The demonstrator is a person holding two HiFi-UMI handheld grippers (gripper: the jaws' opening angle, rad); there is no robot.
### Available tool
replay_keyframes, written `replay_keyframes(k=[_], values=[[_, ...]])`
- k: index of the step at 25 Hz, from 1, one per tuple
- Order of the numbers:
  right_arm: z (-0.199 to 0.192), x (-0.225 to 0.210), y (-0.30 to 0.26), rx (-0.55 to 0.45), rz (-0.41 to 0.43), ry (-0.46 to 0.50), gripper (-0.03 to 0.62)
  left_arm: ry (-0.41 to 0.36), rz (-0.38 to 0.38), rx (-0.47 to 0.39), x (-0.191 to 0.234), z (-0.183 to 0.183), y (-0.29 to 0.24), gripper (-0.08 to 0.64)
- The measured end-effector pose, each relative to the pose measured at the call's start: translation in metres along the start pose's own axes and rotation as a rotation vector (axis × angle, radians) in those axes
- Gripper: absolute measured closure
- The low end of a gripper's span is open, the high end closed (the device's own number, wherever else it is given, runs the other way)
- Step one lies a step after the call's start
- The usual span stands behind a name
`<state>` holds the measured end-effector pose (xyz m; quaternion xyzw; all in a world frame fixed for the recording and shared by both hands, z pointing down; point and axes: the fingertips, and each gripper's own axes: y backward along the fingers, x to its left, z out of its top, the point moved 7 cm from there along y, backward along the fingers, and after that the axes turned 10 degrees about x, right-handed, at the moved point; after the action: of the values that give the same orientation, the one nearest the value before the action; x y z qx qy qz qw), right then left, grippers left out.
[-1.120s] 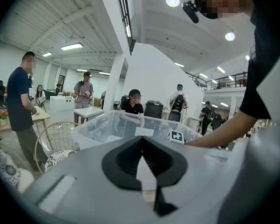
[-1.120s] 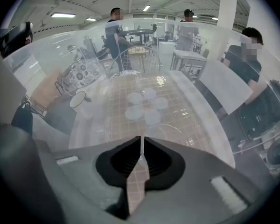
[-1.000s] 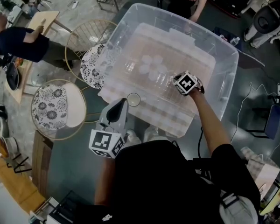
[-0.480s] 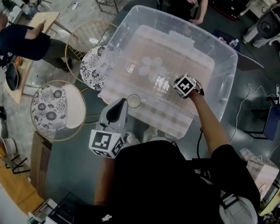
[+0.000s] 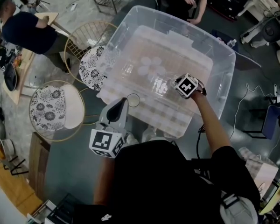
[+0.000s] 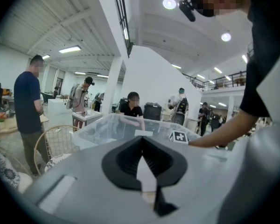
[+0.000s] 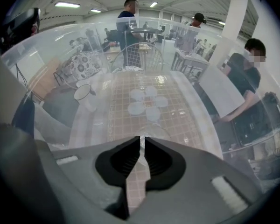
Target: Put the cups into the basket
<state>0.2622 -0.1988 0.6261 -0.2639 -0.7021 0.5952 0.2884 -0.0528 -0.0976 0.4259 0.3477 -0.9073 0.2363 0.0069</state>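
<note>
right hand-held gripper point(image 7: 140, 140) just opened slightly, cup rim point(image 7: 155, 130) between jaws; left hand-held gripper point(image 6: 143, 141) clamps second cup point(image 5: 133, 99)

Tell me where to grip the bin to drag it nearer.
Pinch the rim of the bin on the person's side. Come from above, with one jaw inside the wall and one outside. The body is far too wide for the jaws, but the top is open, the wall is thin, and its out-turned lip should give the pads a catch.

One clear basket point(image 5: 221, 85) — inside it five cups point(image 7: 136, 108) in a bunch and one clear cup point(image 7: 155, 130). One more cup point(image 5: 133, 99) outside. Two grippers — left gripper point(image 6: 141, 141), right gripper point(image 7: 142, 140). Two flowery chairs point(image 5: 49, 108).
</note>
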Motion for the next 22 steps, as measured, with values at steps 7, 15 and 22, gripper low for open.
replay_keyframes(k=[7,15,22], values=[[0.010,0.000,0.066,-0.174,-0.044,-0.027,0.560,0.006,-0.011,-0.014,0.003,-0.003,0.010,0.557],[0.049,0.038,0.178,-0.515,-0.156,0.004,0.560,0.028,-0.024,-0.041,0.010,-0.006,0.023,0.557],[0.083,0.094,0.235,-0.761,-0.124,0.067,0.560,0.048,-0.010,-0.057,0.020,-0.012,0.039,0.557]])
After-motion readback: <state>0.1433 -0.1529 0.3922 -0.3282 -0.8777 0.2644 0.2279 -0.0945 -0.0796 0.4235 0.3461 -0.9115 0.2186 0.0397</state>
